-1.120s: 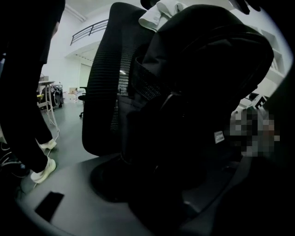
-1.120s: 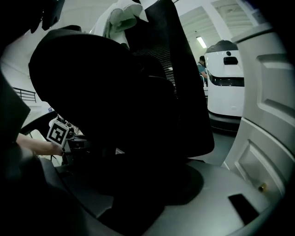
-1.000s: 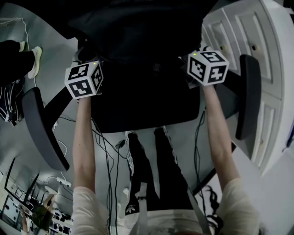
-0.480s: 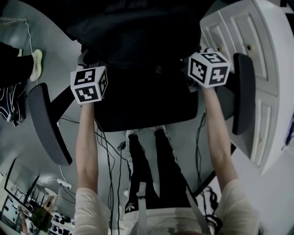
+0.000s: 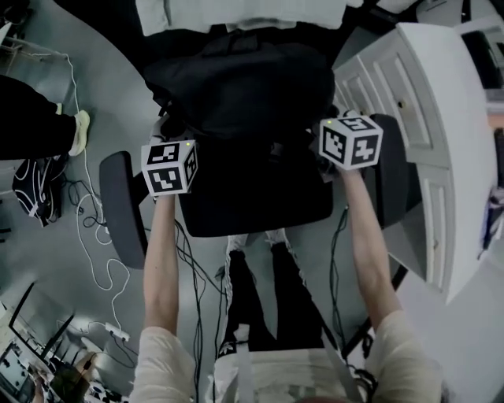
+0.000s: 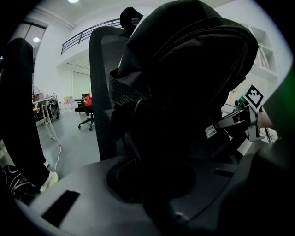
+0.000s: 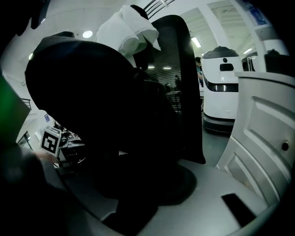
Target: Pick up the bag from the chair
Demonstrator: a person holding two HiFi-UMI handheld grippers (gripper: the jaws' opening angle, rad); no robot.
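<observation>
Vs 1 s ago: head cam is pulled back, so the whole bag [image 5: 244, 90] + chair back are in frame (were cropped at top). Both marker cubes sit closer together, tight to the bag's sides, and the armrests look shorter. left gripper [image 5: 167, 142]: fingers clenched on black bag fabric, on the side twd the left-hand armrest [image 5: 122, 208]. Its own view is nearly all bag, w/ dark fabric running down btwn the fingers. right gripper [image 5: 340, 126]: same, fingers clamped on bag fabric on the side twd the right-hand armrest [image 5: 390, 169]. Bag is over the chair [image 5: 256, 201] seat, up against the backrest; can't tell if it's clear of the seat. White cloth [image 5: 236, 12] is draped over the top of the chair back. Grey floor [image 5: 110, 94] surrounds the chair, w/ cables [image 5: 87, 236] on the left side. Another person's dark leg + light shoe [image 5: 79, 132] are left of the chair. White cabinet [image 5: 429, 110] is right of the chair, close to that armrest. Left gripper view: open room beyond the chair, red chair [image 6: 87, 101] far off, railing up high. Right gripper view: white rounded machine [image 7: 221, 83] beyond the chair.
</observation>
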